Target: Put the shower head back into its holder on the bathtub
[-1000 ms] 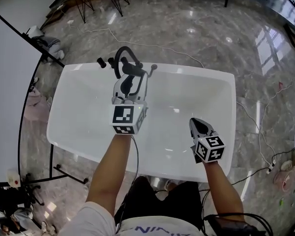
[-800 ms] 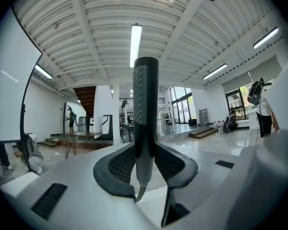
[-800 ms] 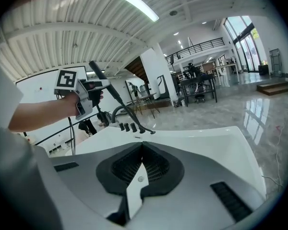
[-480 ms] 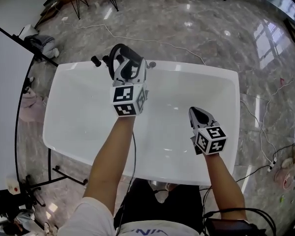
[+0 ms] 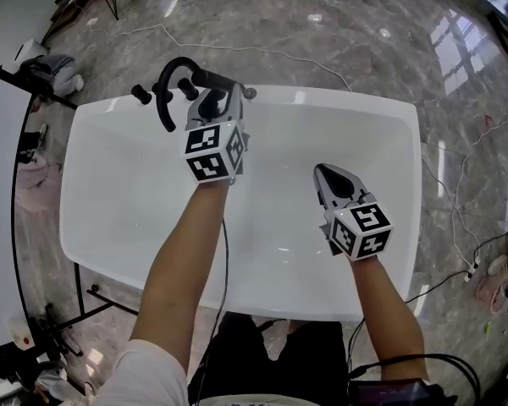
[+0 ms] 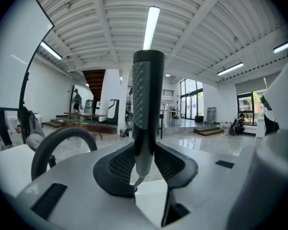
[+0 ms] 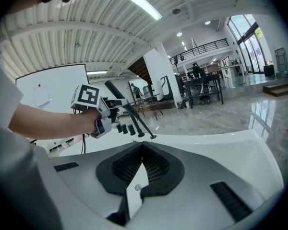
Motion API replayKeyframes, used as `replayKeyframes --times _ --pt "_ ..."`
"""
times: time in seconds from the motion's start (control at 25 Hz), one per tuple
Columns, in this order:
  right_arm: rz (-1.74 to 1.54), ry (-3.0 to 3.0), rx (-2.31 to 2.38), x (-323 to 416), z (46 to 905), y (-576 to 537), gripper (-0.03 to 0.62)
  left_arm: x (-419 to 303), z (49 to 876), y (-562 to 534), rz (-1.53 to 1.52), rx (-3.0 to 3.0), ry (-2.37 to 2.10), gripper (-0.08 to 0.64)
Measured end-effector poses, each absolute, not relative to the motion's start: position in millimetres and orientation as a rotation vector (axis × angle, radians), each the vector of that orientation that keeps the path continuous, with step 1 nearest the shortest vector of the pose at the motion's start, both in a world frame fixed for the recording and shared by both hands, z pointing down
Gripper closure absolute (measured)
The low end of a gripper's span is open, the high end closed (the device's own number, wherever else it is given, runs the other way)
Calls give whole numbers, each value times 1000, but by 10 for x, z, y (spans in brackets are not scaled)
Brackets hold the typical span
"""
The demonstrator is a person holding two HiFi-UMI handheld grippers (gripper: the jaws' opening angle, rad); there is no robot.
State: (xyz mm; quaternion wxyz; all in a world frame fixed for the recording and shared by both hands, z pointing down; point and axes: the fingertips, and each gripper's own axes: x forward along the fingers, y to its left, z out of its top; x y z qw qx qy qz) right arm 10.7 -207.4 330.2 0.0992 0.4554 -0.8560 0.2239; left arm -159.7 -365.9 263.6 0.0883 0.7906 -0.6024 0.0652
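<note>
Clamping the shower head (image 6: 146, 104) tight in our left gripper (image 5: 213, 106), we hold it at the bathtub (image 5: 322, 96) far rim beside the faucet (image 5: 165, 79) for seating, while our right gripper (image 7: 141, 147) hangs closed, empty, clear of the work.

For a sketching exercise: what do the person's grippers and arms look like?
Left gripper and right gripper: pale grey bodies, black textured pads, each with a white cube bearing black square markers. A thin dark cable hangs beside the left arm. Short white sleeve.
</note>
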Motion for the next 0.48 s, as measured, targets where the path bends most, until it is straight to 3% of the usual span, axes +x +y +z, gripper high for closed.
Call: replayKeyframes --times 0.48 --pt "723 -2495 1345 148 3946 -2102 581 -1587 3495 -4164 338 2350 -1774 425"
